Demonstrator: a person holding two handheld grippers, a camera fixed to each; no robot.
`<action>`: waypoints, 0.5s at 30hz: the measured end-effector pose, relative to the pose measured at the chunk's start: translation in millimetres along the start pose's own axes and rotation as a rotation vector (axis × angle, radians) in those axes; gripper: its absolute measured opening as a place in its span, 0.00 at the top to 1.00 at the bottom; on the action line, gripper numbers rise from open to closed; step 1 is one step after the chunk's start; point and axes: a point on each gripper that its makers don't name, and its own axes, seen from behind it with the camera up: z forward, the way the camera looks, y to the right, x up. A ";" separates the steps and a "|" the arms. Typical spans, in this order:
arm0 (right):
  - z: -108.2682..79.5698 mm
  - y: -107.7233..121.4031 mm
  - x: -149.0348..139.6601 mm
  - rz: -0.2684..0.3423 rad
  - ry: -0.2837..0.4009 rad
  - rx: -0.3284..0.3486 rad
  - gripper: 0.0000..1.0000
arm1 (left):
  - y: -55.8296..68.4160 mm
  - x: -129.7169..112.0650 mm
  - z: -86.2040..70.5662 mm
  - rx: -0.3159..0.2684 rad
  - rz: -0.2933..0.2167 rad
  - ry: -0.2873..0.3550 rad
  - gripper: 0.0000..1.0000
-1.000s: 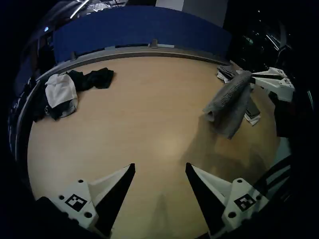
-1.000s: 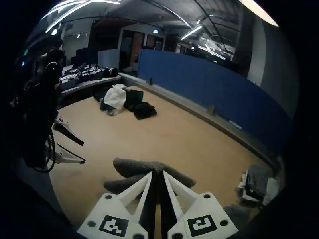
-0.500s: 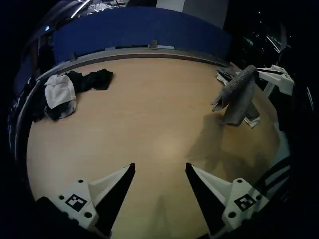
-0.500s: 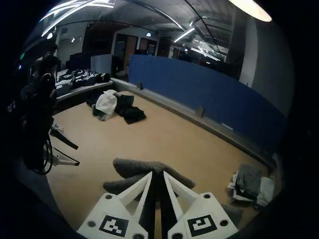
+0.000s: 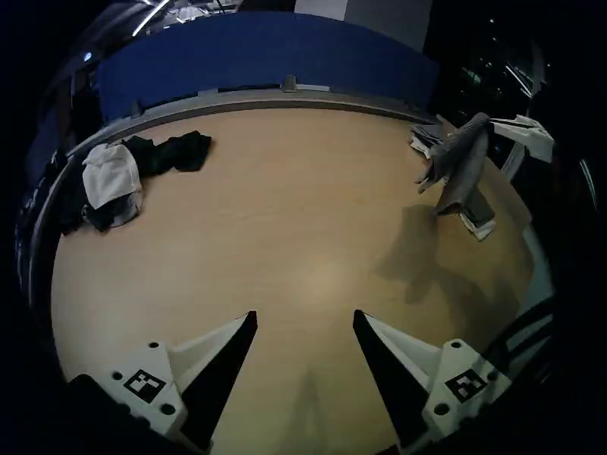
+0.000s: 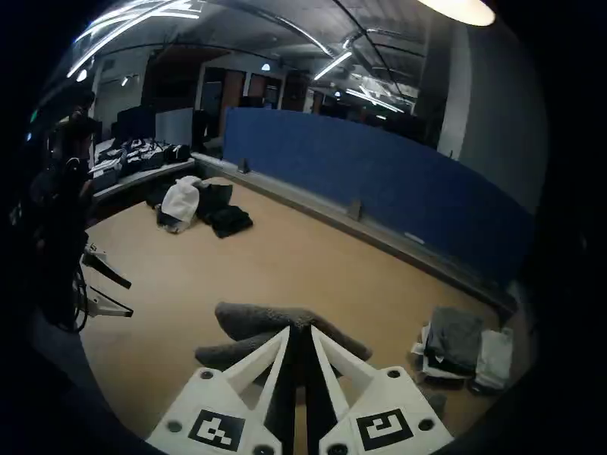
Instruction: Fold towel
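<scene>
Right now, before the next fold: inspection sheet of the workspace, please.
Surface: wooden table, with the towel's shadow on its right side.
Job's things: grey towel, bunched, hanging clear of the table from the right hand-held gripper.
Clutter: clothes pile, white and dark, at far left; folded cloth stack at the right edge.
Grippers: left hand-held gripper open and empty, low over the table; right one shut on the towel.
Cables: nothing seen.
Surroundings: blue partition along the far edge; ceiling light on.

Two tools (image 5: 303, 312) (image 6: 300, 329), one grey towel (image 6: 254, 318), two cloth piles (image 6: 193, 208) (image 6: 455, 345), one table (image 5: 288, 205)
</scene>
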 end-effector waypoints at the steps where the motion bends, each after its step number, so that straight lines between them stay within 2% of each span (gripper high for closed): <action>1: -0.8 5.5 -0.4 0.002 0.000 -0.006 0.96 | 0.1 -0.2 0.3 0.001 0.000 -0.001 0.06; 15: -10.4 78.1 -10.2 0.033 0.002 -0.094 0.96 | 4.7 0.9 5.5 0.009 -0.009 -0.007 0.06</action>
